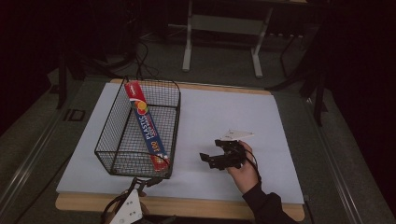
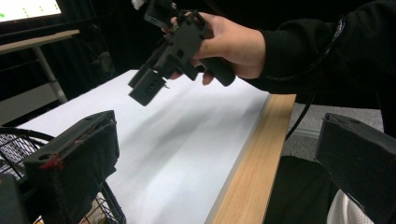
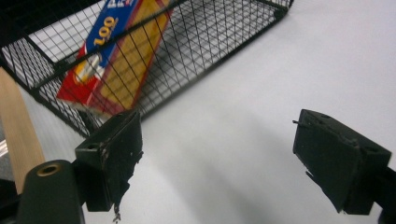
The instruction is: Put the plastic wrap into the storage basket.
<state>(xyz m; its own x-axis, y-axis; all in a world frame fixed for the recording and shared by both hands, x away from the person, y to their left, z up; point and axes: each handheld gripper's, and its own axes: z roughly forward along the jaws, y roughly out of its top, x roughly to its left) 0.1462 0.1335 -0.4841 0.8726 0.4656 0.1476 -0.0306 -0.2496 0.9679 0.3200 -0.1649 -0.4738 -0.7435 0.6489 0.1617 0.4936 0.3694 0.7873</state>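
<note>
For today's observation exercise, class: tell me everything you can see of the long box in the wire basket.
The plastic wrap box is long and slim, seemingly cardboard, blue down the middle with red ends, printed "PLASTIC" and "100"; the right gripper view shows a yellow face. It looks closed. It lies slanted inside the black wire basket, far end propped on the back rim, near end down at the front right corner. Neither gripper's jaws touch it.

Black wire mesh on the basket (image 1: 119,140); blue, red and yellow on the plastic wrap box (image 1: 147,128), with white lettering and a round multicoloured emblem; white on the table sheet (image 1: 224,116), pale wood grain along the table edge (image 1: 187,205); matt black on the right gripper (image 1: 211,160) and the left gripper (image 2: 224,154); grey on the floor (image 1: 46,140).
</note>
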